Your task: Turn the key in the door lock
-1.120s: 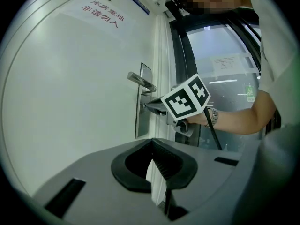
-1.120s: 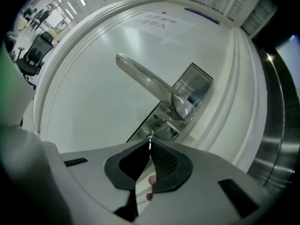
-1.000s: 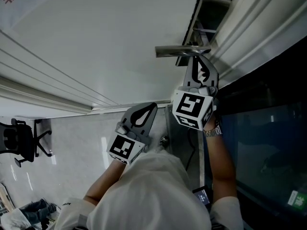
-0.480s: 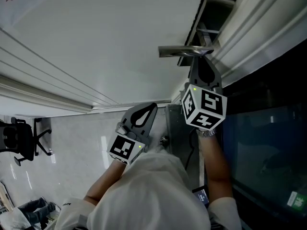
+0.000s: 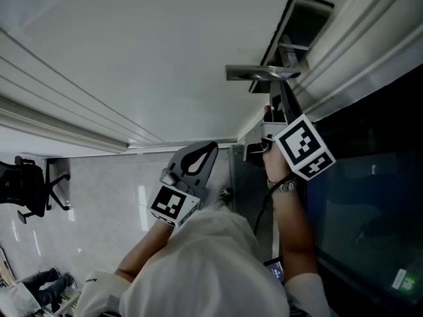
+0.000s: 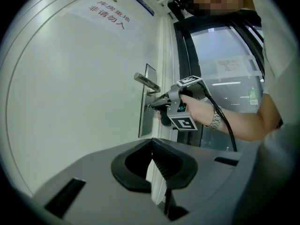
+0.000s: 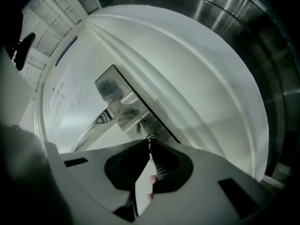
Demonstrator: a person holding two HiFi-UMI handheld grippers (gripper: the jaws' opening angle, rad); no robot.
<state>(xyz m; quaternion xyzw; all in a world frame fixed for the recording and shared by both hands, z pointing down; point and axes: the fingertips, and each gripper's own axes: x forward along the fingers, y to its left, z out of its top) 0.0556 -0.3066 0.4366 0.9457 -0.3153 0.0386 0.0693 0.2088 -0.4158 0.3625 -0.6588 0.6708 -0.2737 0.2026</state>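
**Item: right gripper** (image 7: 151,146). The jaws are pinched almost together on the head of the key (image 7: 151,138), which shows as a small metal loop at the very tips. In the head view it sits at one o'clock, pressed up to the lock plate (image 5: 285,32), just below the door handle (image 5: 258,72).

**Change noted:** a second ago its marker cube (image 5: 304,147) faced down-left. It now lies rolled over to the four o'clock side of the jaws. The wrist has twisted with it while the tips have kept their place at the plate. The grip width is unchanged.

**Reading:** the turn looks well under way, perhaps near the end of one wrist's reach. No view shows whether the bolt has moved.

**Item: key.** It is seated in the keyhole under the handle, at the door's (image 5: 132,58) edge, and held by the right jaws. Its blade is hidden.

**Item: left gripper** (image 6: 157,175). The jaws are closed on nothing. It sits idle at six o'clock in the head view, well apart from the lock and aimed toward it.

**Caution:** a thin key head in a narrow pinch may slip if the twist goes on.
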